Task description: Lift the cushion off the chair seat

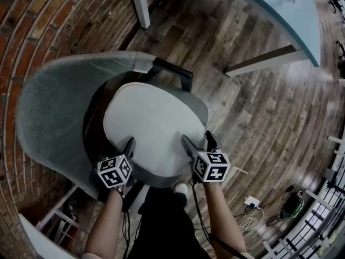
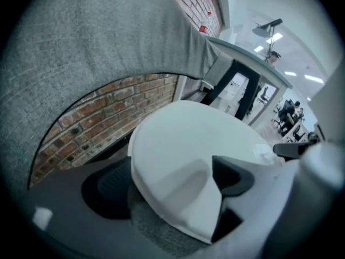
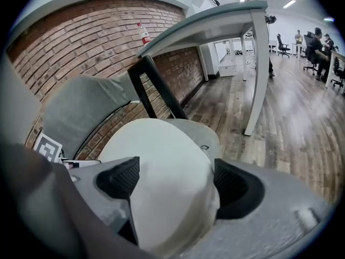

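Observation:
A white, rounded cushion (image 1: 153, 125) lies on the seat (image 1: 197, 104) of a grey fabric chair with a tall curved backrest (image 1: 48, 107). My left gripper (image 1: 129, 151) is at the cushion's near left edge, my right gripper (image 1: 190, 147) at its near right edge. In the left gripper view the jaws (image 2: 170, 185) stand wide open, with the cushion's rim (image 2: 199, 139) between them above the grey seat fabric (image 2: 156, 225). In the right gripper view the jaws (image 3: 175, 185) are also wide apart, and the cushion (image 3: 161, 155) fills the gap between the black pads (image 3: 121, 178).
A brick wall (image 1: 32, 15) curves behind the chair. A light blue desk (image 1: 280, 9) with white legs (image 1: 141, 4) stands beyond it on the wooden floor. Black frame bars (image 1: 172, 72) run at the chair's far side. Cables and a power strip (image 1: 250, 204) lie at the lower right.

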Demonstrator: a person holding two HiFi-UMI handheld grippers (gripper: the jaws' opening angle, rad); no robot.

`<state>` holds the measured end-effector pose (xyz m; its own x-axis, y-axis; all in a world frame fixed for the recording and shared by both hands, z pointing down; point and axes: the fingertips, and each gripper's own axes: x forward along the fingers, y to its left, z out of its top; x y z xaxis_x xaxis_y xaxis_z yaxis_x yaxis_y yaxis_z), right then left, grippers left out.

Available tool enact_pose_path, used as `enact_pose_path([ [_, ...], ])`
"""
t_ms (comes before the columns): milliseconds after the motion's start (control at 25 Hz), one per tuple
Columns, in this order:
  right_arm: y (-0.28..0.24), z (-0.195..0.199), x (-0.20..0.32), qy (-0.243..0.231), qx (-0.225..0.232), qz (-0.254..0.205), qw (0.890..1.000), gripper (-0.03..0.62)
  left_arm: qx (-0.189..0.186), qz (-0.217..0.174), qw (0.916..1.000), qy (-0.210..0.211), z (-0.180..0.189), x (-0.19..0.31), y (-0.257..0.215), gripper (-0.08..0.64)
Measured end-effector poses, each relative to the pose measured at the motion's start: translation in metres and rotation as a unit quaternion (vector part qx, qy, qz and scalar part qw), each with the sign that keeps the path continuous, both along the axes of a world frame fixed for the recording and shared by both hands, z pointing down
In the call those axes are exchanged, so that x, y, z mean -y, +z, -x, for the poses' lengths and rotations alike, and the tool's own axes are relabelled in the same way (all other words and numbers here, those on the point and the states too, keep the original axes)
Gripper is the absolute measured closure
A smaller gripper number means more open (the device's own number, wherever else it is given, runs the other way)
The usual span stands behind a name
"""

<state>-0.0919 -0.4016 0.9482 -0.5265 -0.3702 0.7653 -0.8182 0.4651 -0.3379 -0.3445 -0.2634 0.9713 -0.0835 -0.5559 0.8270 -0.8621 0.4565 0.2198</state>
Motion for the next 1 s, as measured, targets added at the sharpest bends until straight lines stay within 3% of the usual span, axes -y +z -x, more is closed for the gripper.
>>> enact_pose_path([
  [400, 0.012, 0.005, -0.003, -0.011, 0.014, 0.022, 1.000, 0.163, -0.043, 0.000, 0.9987, -0.029, -0.004, 0.004, 0.014, 0.121],
  [720, 0.013, 0.017, -0.016, -0.028, 0.018, 0.030, 0.999, 0.164, -0.033, 0.004, 0.9989, -0.033, -0.004, 0.005, 0.013, 0.137],
  [1000, 0.004, 0.017, -0.014, -0.037, 0.025, 0.031, 0.999, 0.169, 0.013, 0.006, 0.9988, -0.046, 0.006, 0.005, -0.005, 0.300],
])
